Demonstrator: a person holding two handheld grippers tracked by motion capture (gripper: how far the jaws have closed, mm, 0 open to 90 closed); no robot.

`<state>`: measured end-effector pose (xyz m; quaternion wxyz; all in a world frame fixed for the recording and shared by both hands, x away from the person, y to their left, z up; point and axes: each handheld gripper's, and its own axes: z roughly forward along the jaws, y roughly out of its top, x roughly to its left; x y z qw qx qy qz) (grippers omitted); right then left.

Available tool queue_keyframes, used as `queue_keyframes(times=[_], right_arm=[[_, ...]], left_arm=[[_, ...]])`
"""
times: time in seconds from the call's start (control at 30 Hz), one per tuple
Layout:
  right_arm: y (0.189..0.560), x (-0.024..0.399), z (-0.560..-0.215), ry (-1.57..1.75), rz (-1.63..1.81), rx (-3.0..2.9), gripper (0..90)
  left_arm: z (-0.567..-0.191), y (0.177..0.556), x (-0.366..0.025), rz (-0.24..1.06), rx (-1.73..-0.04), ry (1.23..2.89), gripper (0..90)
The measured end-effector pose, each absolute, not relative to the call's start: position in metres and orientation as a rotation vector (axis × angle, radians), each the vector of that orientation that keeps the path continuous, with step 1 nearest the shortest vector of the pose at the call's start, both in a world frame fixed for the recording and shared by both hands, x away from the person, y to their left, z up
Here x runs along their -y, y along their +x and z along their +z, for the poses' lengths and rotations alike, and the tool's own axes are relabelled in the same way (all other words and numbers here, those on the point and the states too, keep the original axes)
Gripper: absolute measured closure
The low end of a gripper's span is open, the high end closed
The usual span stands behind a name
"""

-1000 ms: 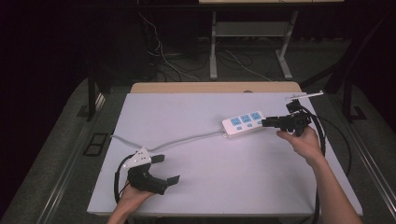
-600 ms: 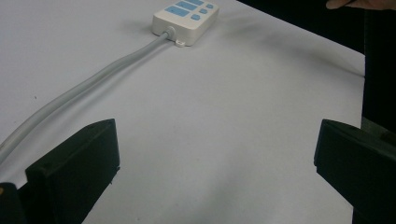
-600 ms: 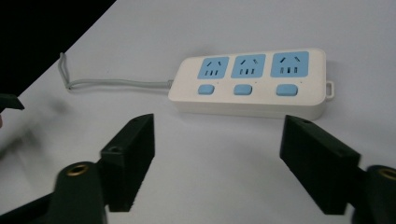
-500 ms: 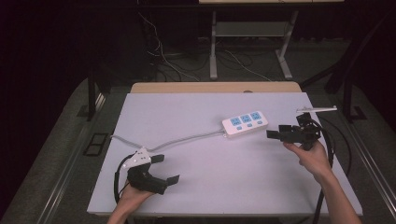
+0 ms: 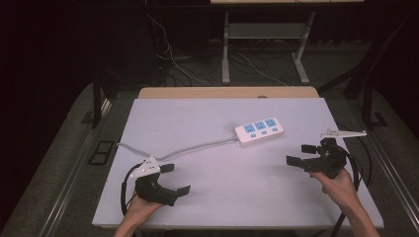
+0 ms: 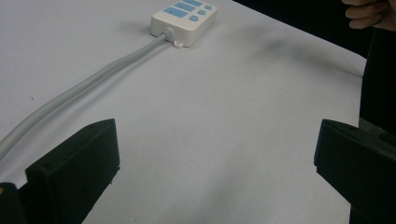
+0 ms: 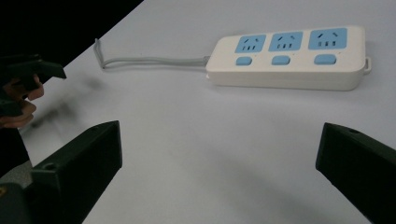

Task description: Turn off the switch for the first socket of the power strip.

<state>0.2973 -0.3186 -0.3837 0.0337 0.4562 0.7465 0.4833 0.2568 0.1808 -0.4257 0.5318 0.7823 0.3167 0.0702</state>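
A white power strip (image 5: 259, 131) with three blue sockets lies right of the table's middle. Its grey cable (image 5: 188, 146) runs left to the table's edge. My right gripper (image 5: 299, 154) is near the right side, apart from the strip and pointing left toward it. Its jaws have just been opening and stand wide with nothing between them. In the right gripper view the strip (image 7: 289, 56) lies ahead of the open gripper (image 7: 219, 144). My left gripper (image 5: 176, 178) rests open at the front left. From it the cable (image 6: 84, 86) leads to the strip (image 6: 184, 16).
The white table (image 5: 222, 197) has a wooden strip (image 5: 227, 92) along its far edge. Behind it on the dark floor stand metal desk legs (image 5: 226, 49) and loose cables (image 5: 173, 59). The right gripper's black cable (image 5: 353, 170) loops near the right edge.
The right gripper has drawn back from the power strip toward the near right of the table, and its jaws have spread wide. The left gripper has stayed put.
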Motion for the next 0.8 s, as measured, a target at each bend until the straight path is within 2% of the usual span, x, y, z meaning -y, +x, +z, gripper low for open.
queue_keyframes(times=[0.47,0.8], right_arm=[[0.271,0.315,-0.417,1.394,1.510,-2.302,0.2],[0.262,0.311,-0.427,1.355,1.492,-2.317,0.3]], left_arm=[[-0.425,0.255,-0.180,0.160,-0.752,1.860,0.0],[-0.426,0.256,-0.181,0.158,-0.761,1.867,0.0]])
